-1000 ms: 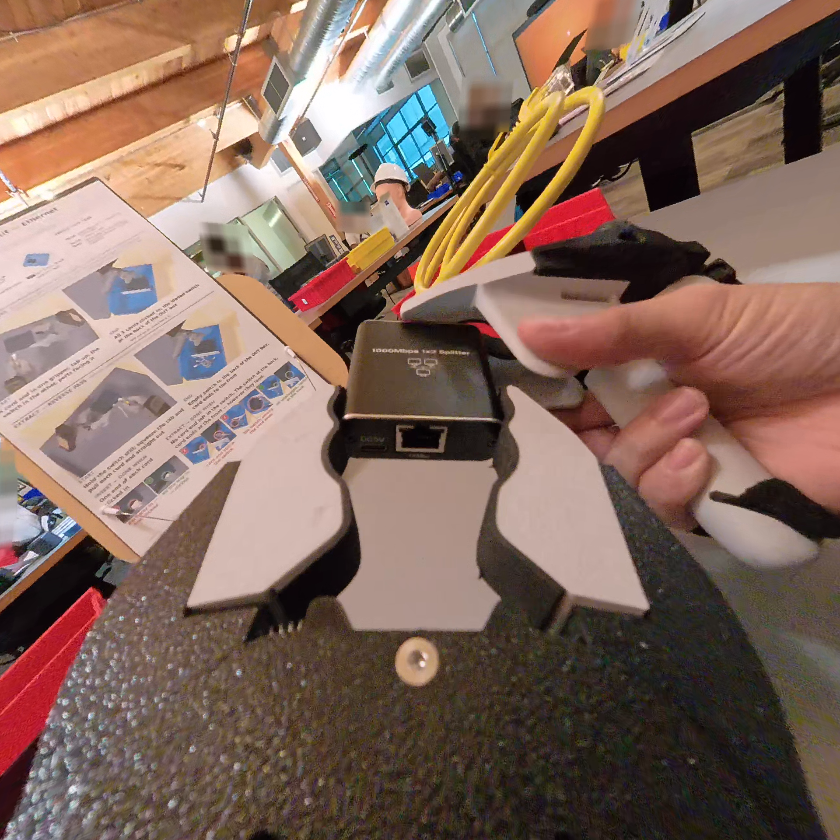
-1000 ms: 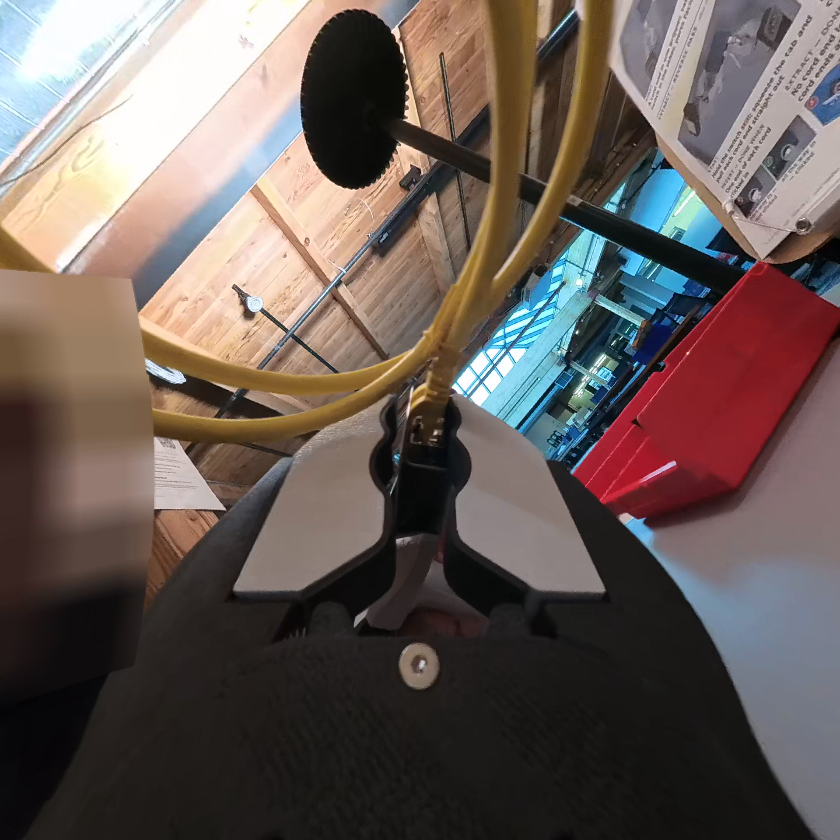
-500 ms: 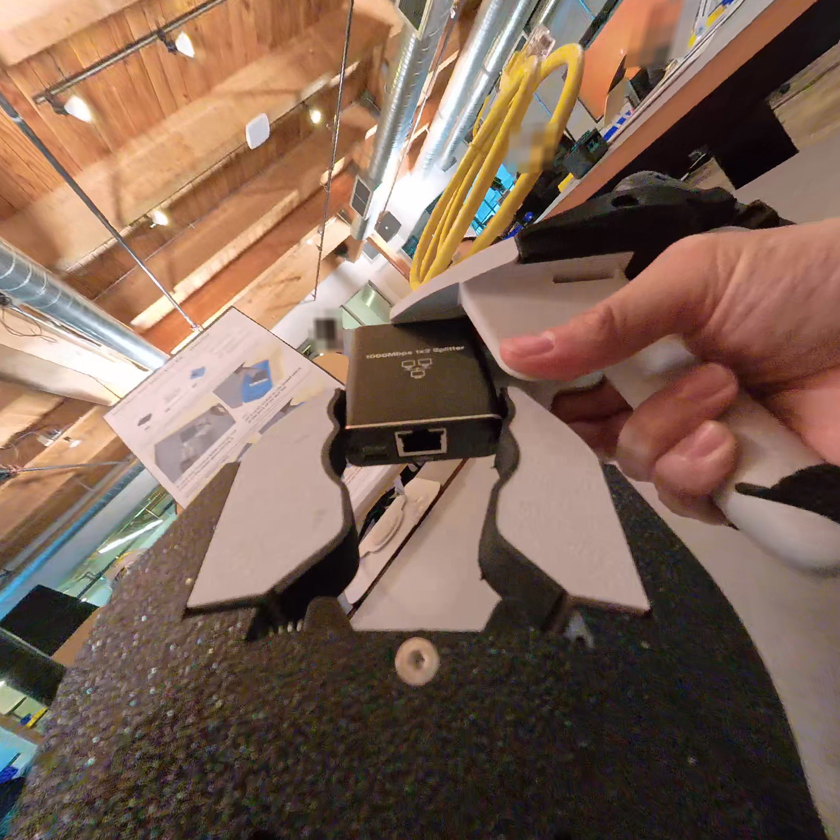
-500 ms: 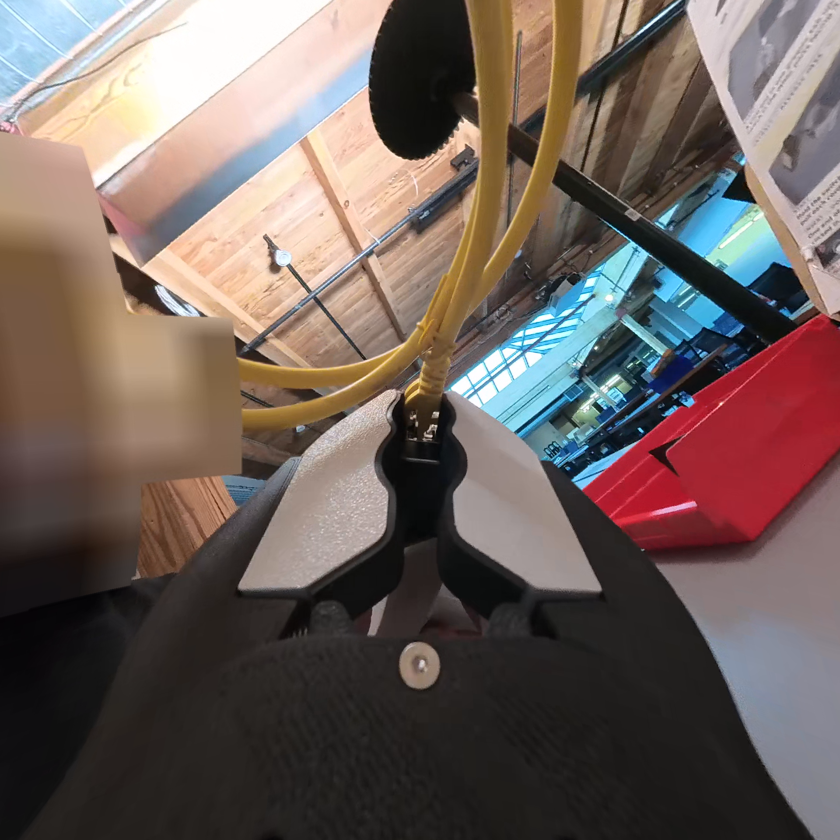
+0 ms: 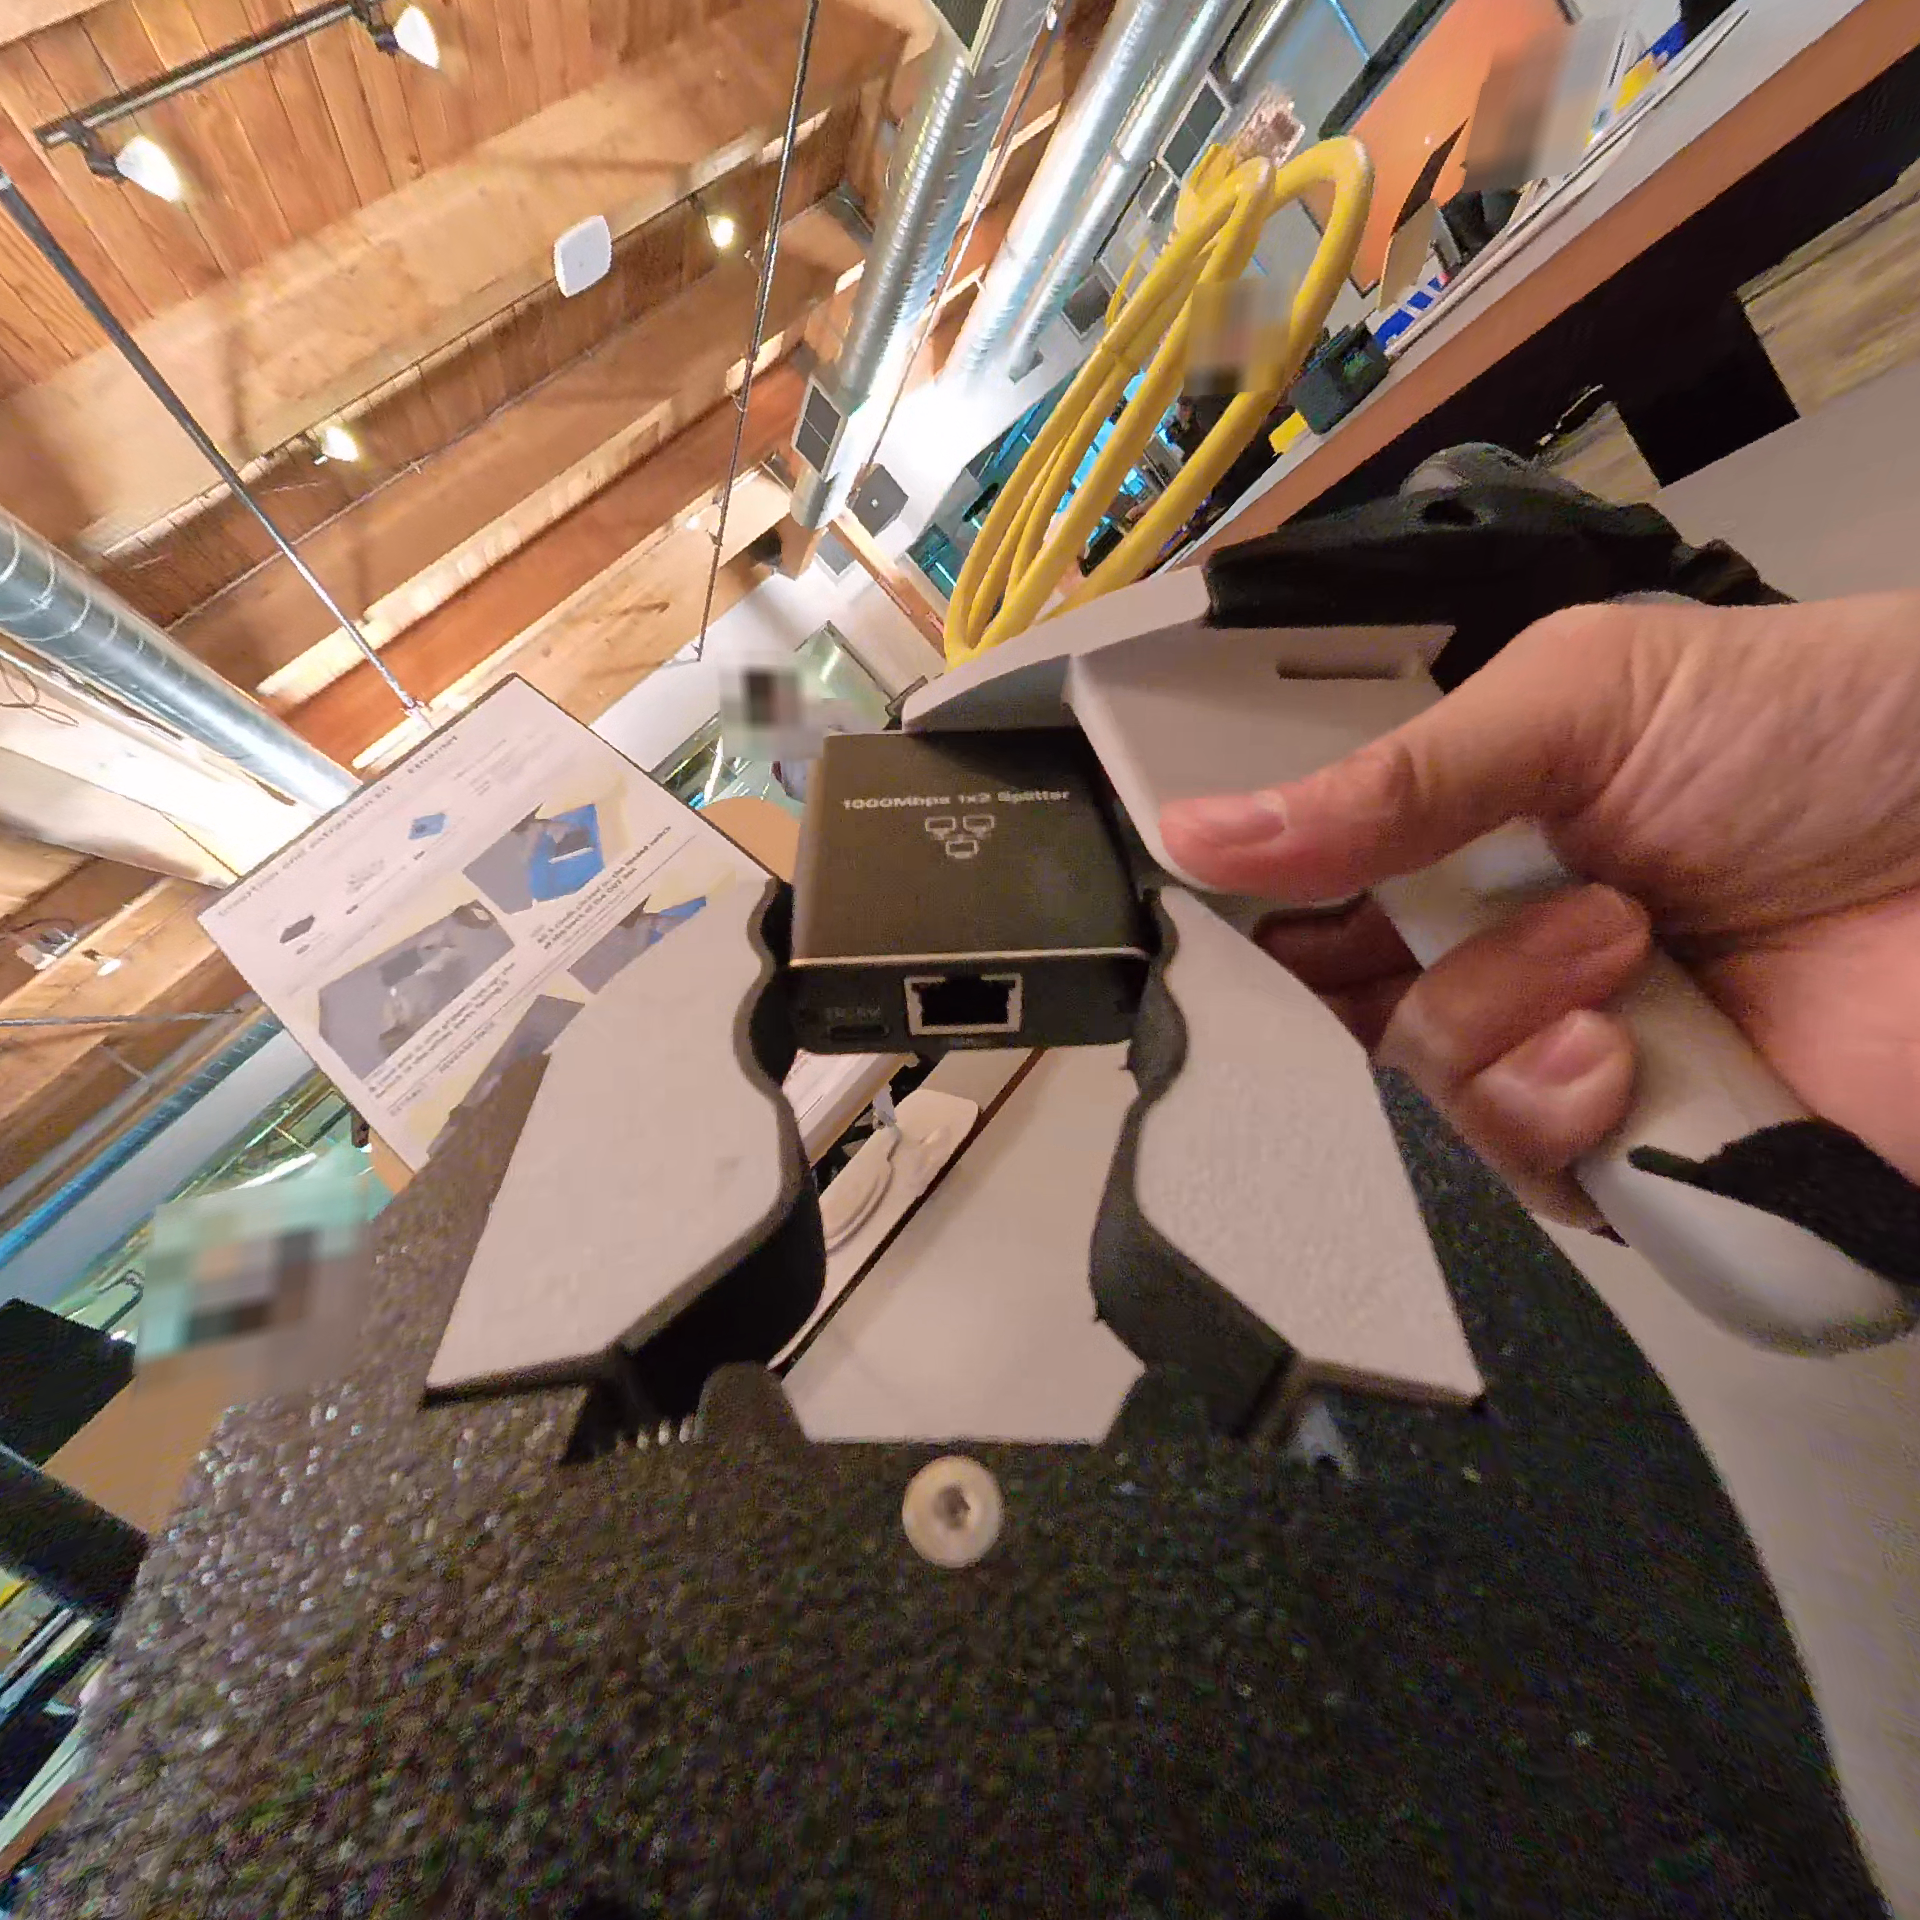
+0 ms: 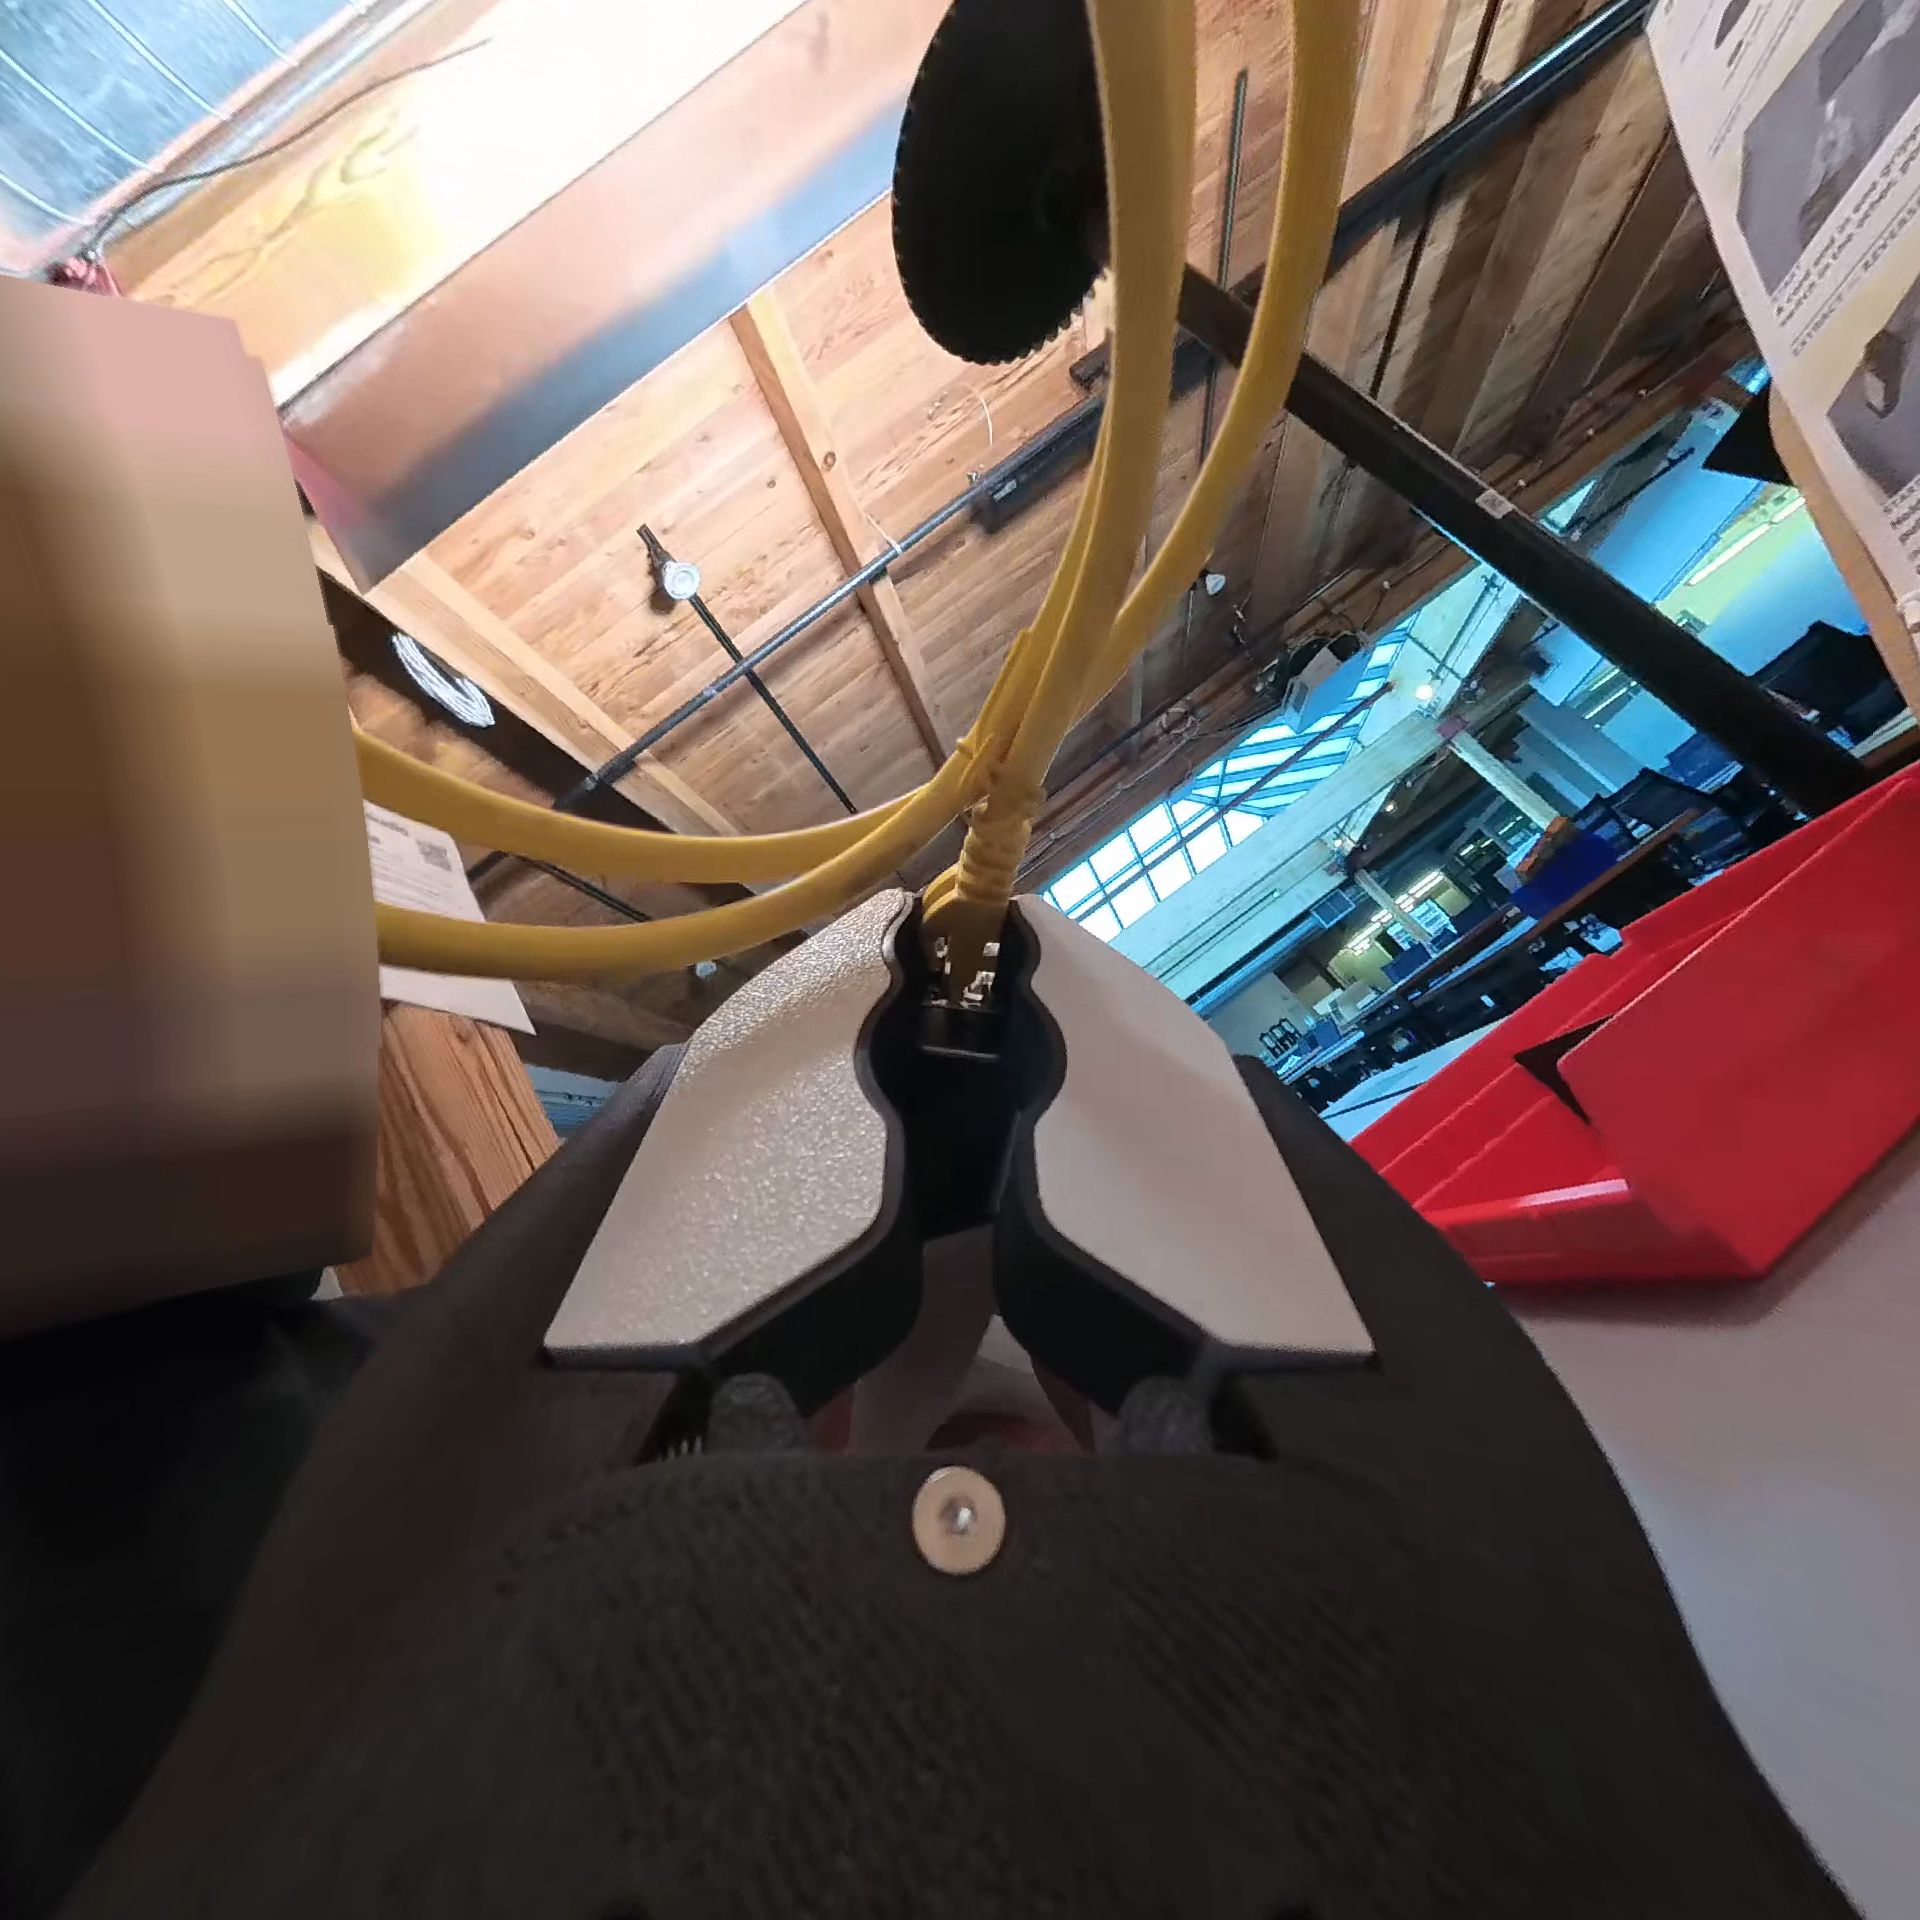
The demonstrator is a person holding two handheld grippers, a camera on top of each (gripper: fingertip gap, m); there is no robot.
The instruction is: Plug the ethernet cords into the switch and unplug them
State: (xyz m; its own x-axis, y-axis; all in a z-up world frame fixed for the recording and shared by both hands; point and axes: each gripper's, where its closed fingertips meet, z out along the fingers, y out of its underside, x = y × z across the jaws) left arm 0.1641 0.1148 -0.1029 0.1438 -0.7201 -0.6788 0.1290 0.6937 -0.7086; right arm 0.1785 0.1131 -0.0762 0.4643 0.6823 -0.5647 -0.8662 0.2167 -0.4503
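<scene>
My left gripper (image 5: 961, 940) has its jaws clamped on the black switch (image 5: 961, 883), one finger pressed to each side of the box near the fingertips. The switch is held up off the counter (image 5: 1818, 499), level, with its near face turned back toward my camera; a single open ethernet port (image 5: 963, 1003) sits in the middle of that face, with a smaller slot just left of it. Nothing is plugged into that port.

My right gripper (image 6: 961, 977) has its jaws closed on the plug end of the yellow ethernet cord (image 6: 982, 862). The plug is pinched right at the fingertips, with the ribbed boot sticking out beyond them, and the cord loops away upward and off to the left in several strands.

In the left wrist view the right gripper (image 5: 1049, 681) comes in from the right, held by a hand (image 5: 1621, 862), and its tip rests at the far top edge of the switch. The coiled cord (image 5: 1143, 416) rises above it, its free plug at the top of the loop. I cannot tell whether the gripped plug is seated in a far-side port.

A red bin (image 6: 1714, 1091) lies on the counter at the right, and an instruction sheet (image 5: 468, 894) stands behind the switch to the left.
</scene>
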